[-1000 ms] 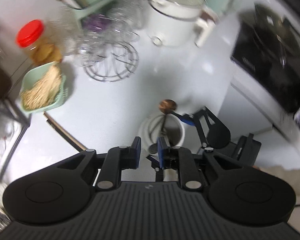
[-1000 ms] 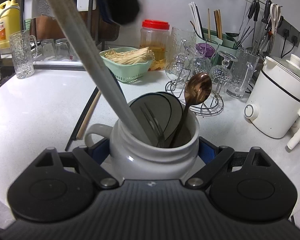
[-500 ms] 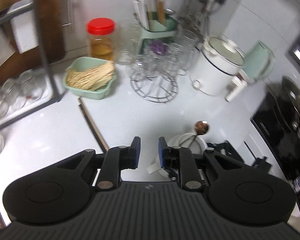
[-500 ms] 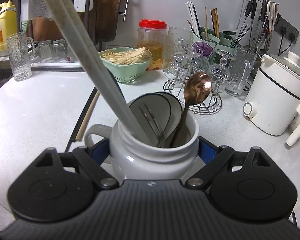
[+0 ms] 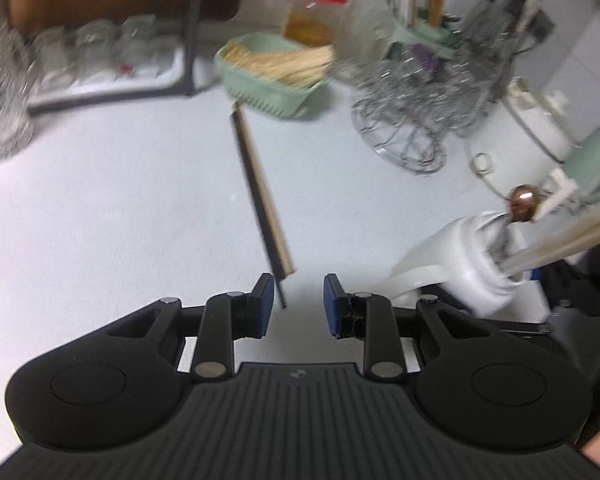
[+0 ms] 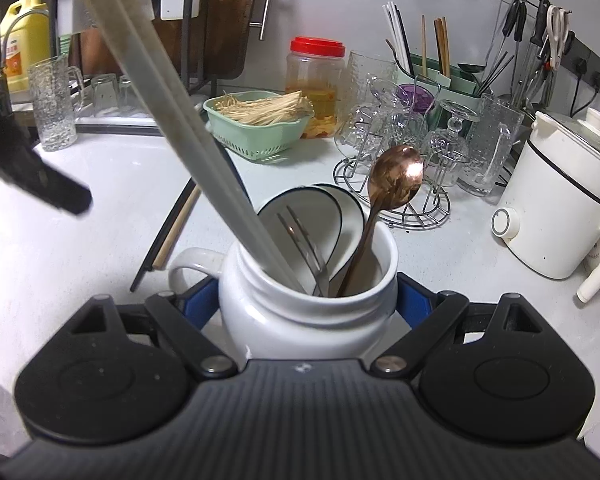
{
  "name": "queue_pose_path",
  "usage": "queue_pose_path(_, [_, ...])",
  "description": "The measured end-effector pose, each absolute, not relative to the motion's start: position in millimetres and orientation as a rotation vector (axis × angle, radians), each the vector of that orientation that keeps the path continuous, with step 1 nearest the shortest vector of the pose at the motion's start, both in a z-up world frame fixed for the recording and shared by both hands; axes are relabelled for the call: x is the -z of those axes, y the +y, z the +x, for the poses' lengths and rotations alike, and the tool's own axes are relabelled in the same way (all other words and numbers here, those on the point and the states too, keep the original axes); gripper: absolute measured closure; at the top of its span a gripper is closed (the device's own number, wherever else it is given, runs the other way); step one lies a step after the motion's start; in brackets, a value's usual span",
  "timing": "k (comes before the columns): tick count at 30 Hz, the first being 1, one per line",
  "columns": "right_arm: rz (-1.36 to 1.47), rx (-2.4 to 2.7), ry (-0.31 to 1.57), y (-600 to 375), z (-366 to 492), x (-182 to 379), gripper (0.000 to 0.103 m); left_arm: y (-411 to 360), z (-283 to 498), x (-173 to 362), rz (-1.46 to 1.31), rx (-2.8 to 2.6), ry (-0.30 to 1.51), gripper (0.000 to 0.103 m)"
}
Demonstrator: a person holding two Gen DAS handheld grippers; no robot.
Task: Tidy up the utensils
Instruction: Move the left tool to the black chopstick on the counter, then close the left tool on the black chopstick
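Observation:
My right gripper (image 6: 305, 300) is shut on a white mug (image 6: 300, 320) standing on the counter. The mug holds a pair of long pale chopsticks (image 6: 180, 128), a steel fork (image 6: 304, 240) and a copper spoon (image 6: 396, 180). A dark pair of chopsticks (image 5: 260, 196) lies loose on the white counter, left of the mug (image 5: 452, 264). My left gripper (image 5: 298, 300) hangs low over the near end of that pair. Its jaws are opening with nothing between them; the chopstick tips sit just ahead of the left pad. Its black body shows blurred at the left of the right wrist view.
Behind the loose chopsticks stands a green basket (image 6: 256, 128) of dry noodles, with a red-lidded jar (image 6: 316, 80) beyond. A wire rack of glasses (image 6: 400, 152) and a white cooker (image 6: 560, 208) stand to the right. A glass mug (image 6: 56, 104) and a dish rack are at the left.
The left gripper has come down from above the mug and rolled toward the counter, and its jaws stand wider. The right gripper and mug have not moved.

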State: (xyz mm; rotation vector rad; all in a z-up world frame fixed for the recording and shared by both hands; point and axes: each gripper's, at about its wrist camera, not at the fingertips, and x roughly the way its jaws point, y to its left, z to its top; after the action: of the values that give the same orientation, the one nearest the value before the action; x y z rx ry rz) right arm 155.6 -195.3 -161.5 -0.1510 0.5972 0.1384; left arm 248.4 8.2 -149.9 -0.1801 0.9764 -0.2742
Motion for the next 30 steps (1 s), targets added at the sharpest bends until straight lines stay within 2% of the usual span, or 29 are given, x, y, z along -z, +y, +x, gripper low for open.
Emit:
queue_pose_path(5, [-0.165,-0.176,0.575,-202,152,163,0.010,-2,252,177,-0.252,0.207,0.974,0.072])
queue_pose_path(11, [-0.177,-0.220,0.561,-207,153,163,0.010,-21,260,193,-0.215,0.133,0.962,0.075])
queue_pose_path(19, [-0.188,-0.259,0.548,-211,151,164,0.010,-27,267,218,-0.173,0.066,0.993,0.085])
queue_pose_path(23, [-0.189,-0.263,0.537,-212,150,165,0.010,-37,271,218,-0.137,0.049,0.988,0.086])
queue_pose_path(26, [-0.189,-0.265,0.536,-212,150,165,0.010,-45,274,218,-0.081,0.001,0.991,0.098])
queue_pose_path(30, [-0.192,-0.271,0.536,-213,150,165,0.010,-47,274,217,-0.068,-0.047,1.007,0.100])
